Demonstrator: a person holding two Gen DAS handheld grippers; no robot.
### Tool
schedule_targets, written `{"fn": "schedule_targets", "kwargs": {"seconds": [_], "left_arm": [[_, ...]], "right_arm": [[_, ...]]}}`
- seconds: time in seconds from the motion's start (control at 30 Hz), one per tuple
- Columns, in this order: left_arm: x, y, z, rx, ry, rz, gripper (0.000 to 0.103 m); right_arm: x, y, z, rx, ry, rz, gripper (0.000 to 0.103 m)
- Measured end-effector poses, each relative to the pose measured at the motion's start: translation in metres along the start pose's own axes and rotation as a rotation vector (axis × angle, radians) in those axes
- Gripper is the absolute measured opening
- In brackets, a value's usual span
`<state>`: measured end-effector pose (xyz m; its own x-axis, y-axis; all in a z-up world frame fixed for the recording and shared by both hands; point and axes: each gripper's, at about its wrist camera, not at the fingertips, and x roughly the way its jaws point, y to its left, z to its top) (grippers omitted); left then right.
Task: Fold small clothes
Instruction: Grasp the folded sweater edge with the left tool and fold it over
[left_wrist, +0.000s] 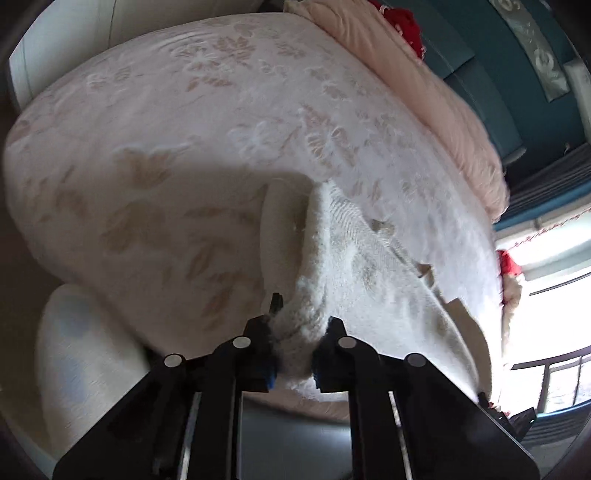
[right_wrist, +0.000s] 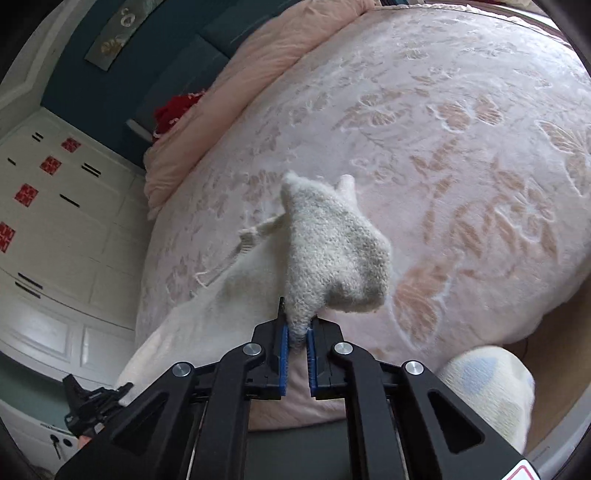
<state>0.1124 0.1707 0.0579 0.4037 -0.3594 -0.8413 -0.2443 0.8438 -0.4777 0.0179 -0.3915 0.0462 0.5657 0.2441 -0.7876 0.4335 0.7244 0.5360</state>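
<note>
A small white fuzzy knitted garment (left_wrist: 354, 266) lies on the bed near its front edge. My left gripper (left_wrist: 301, 332) is shut on one end of the garment, with fabric bunched between the black fingers. My right gripper (right_wrist: 297, 332) is shut on the other end of the garment (right_wrist: 332, 251) and holds a folded flap of it lifted above the bed. The left gripper also shows at the lower left of the right wrist view (right_wrist: 92, 406).
The bed (left_wrist: 184, 129) has a pale pink floral cover. A peach quilt (left_wrist: 424, 92) lies rolled along its far side with a red item (left_wrist: 402, 26) beside it. A white cushion with blue patches (right_wrist: 491, 391) sits by the bed edge. White wardrobe doors (right_wrist: 55, 240) stand at the left.
</note>
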Motion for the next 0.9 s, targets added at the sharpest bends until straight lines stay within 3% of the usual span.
{"fn": "schedule_targets", "kwargs": {"seconds": [0.07,0.13,0.23,0.33,0.37,0.47,0.57,0.7,0.73,0.77,0.8,0.83,0.87,0.9], "left_arm": [[0.013,0.017,-0.014,-0.012,0.069,0.039,0.014],[0.044,0.038,-0.029,-0.037,0.153,0.058,0.015],[0.050,0.045,-0.038,-0.033,0.116,0.075,0.023],[0.020,0.041,-0.031,-0.020,-0.002,0.125,0.032],[0.002,0.038,-0.023,-0.003,-0.093,0.167,0.040],[-0.016,0.019,-0.003,0.047,-0.198,0.171,0.058],[0.009,-0.008,0.025,0.105,-0.164,0.129,0.070],[0.069,-0.035,0.052,0.142,-0.084,0.100,0.071],[0.088,-0.039,0.056,0.146,-0.061,0.088,0.070],[0.102,-0.040,0.058,0.147,-0.037,0.096,0.063],[0.114,-0.043,0.060,0.163,-0.011,0.109,0.041],[0.123,-0.046,0.060,0.176,0.007,0.131,0.028],[0.128,-0.048,0.061,0.189,0.010,0.150,0.009],[0.125,-0.049,0.063,0.189,-0.001,0.136,0.008]], "right_arm": [[0.026,-0.024,-0.024,-0.006,0.117,-0.073,0.009],[0.035,-0.038,-0.038,0.004,0.140,-0.146,0.013],[0.007,-0.032,-0.033,-0.011,0.014,-0.196,0.021],[-0.020,-0.009,-0.006,-0.140,-0.123,-0.311,0.048],[-0.022,0.000,0.006,-0.174,-0.146,-0.305,0.050],[-0.003,0.015,0.042,-0.208,-0.131,-0.223,0.051],[0.046,0.046,0.066,-0.295,-0.077,-0.163,0.057],[0.113,0.066,0.082,-0.392,-0.028,-0.232,0.057],[0.125,0.064,0.084,-0.398,-0.011,-0.244,0.057],[0.139,0.062,0.084,-0.403,0.017,-0.258,0.051],[0.147,0.058,0.084,-0.398,0.044,-0.247,0.035],[0.147,0.059,0.086,-0.378,0.047,-0.217,0.005],[0.139,0.062,0.088,-0.364,0.021,-0.183,0.005],[0.127,0.067,0.091,-0.362,-0.015,-0.145,0.005]]}}
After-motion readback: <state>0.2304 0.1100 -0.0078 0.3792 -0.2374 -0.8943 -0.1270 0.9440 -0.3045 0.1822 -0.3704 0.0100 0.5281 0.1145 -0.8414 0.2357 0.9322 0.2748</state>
